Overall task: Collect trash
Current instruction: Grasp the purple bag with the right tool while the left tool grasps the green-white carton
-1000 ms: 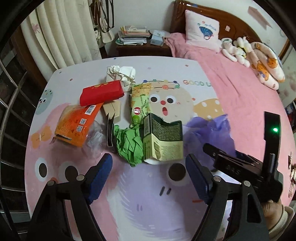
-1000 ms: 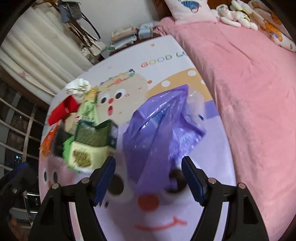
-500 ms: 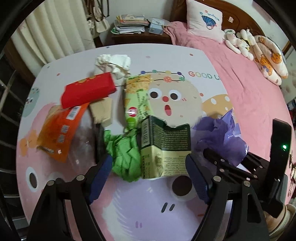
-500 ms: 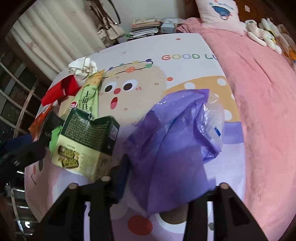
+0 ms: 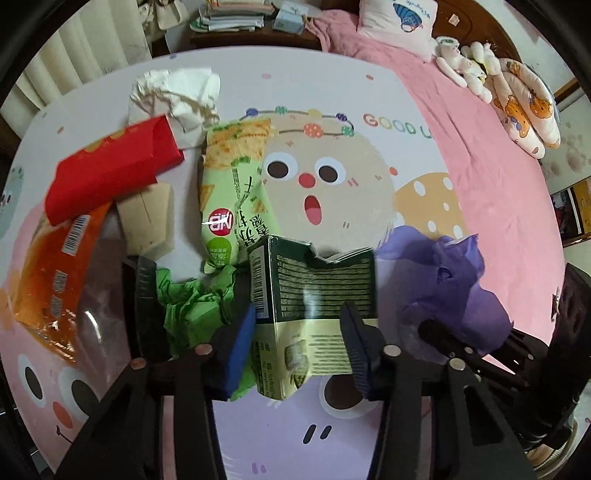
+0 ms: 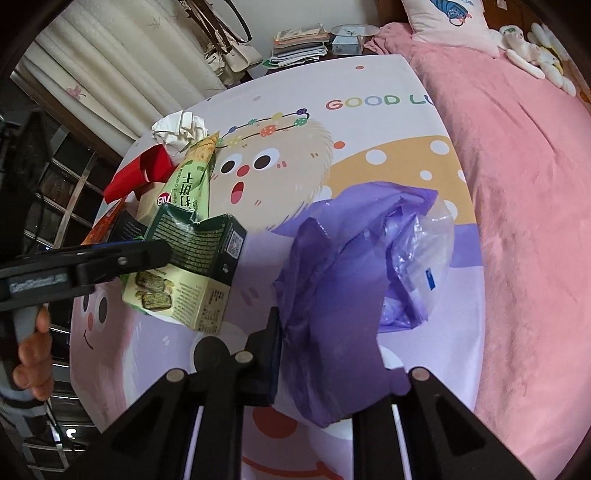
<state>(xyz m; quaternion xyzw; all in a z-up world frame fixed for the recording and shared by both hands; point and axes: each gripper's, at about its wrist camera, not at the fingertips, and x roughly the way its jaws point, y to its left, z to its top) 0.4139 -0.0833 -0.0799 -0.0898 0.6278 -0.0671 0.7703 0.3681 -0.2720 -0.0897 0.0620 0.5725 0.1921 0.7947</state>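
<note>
We find the left gripper (image 5: 299, 345) has descended, its jaws just closing round the torn green cardboard box (image 5: 314, 295). The right gripper (image 6: 314, 354), jaws just closed, now clenches the crumpled purple plastic bag (image 6: 347, 295). We judge the box's transfer into the bag comes next.

Bed: I'm looking at a pink blanket (image 6: 524, 206) beside a cartoon sheet (image 5: 369, 96).
Headboard: dark wood (image 5: 469, 22), pillow (image 5: 399, 22) against it.
Nightstand: stacked books (image 5: 229, 16).
Curtains: cream, pleated (image 6: 122, 62), handbags (image 6: 229, 55) hanging beside them.

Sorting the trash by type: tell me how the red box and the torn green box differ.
The red box is plain red and lies closed and intact; the green box is printed with text and torn open at its top edge. The red box lies untouched at the far left; the green box sits between the left gripper fingers. Both are cardboard packaging.
</note>
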